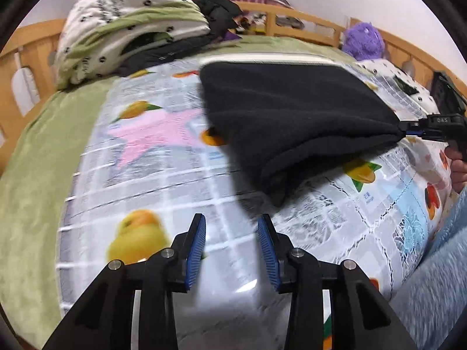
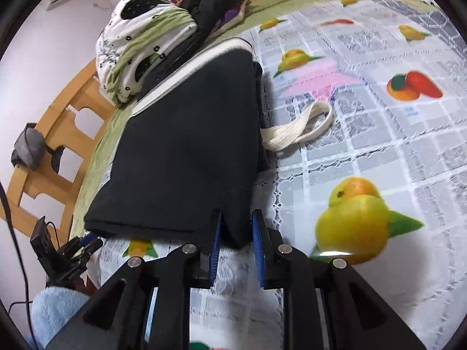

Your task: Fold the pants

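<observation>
The black pants lie folded on the fruit-print cloth, with a white-striped waistband at the far edge and a cream drawstring trailing beside them. My left gripper is open and empty, just short of the near folded corner. In the left wrist view the other gripper pinches the pants' right corner. In the right wrist view my right gripper has the pants' near corner between its blue pads with a gap showing. A gripper shows at the pants' left corner there.
A rolled white-and-green quilt and dark clothes are piled at the back of the bed. A wooden bed rail runs around it. A purple plush toy sits at the far right. My blue-sleeved arm is at the right.
</observation>
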A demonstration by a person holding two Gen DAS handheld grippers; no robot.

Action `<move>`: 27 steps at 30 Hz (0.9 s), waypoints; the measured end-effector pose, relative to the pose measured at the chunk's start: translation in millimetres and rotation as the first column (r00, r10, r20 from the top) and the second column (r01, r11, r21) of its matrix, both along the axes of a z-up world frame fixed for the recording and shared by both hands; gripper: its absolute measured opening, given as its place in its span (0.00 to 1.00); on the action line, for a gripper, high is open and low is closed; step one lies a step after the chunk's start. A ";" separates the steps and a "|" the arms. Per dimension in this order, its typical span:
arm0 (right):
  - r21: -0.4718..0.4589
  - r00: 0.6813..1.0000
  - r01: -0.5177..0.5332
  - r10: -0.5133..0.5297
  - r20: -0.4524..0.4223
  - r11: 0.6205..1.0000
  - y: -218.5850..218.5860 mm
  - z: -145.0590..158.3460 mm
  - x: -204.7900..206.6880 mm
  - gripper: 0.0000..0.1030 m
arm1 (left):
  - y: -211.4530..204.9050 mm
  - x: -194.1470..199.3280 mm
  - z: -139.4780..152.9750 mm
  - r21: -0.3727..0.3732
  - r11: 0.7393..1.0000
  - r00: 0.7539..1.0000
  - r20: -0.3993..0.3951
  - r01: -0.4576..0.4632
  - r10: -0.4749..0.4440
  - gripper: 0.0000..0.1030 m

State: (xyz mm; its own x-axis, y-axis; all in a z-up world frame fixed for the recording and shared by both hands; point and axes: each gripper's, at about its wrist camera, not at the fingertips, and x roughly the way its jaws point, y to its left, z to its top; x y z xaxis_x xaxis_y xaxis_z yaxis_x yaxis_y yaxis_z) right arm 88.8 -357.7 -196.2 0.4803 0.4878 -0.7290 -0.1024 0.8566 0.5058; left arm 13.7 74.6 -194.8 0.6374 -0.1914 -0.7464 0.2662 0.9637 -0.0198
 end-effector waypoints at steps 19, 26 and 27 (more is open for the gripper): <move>-0.005 0.993 -0.120 0.120 -0.015 0.993 25.2 -20.7 19.1 0.00 | -42.7 54.5 4.8 -0.178 0.983 0.999 -0.024 0.035 -0.040 0.34; -0.079 0.973 -0.174 0.184 0.143 0.982 34.4 41.9 38.1 0.05 | -33.5 100.8 46.7 -0.222 0.975 1.000 0.005 0.014 -0.013 0.42; -0.097 0.967 -0.173 0.188 0.173 0.980 37.3 50.4 45.1 0.05 | -35.3 113.7 49.3 -0.218 0.976 1.000 0.009 0.003 -0.002 0.43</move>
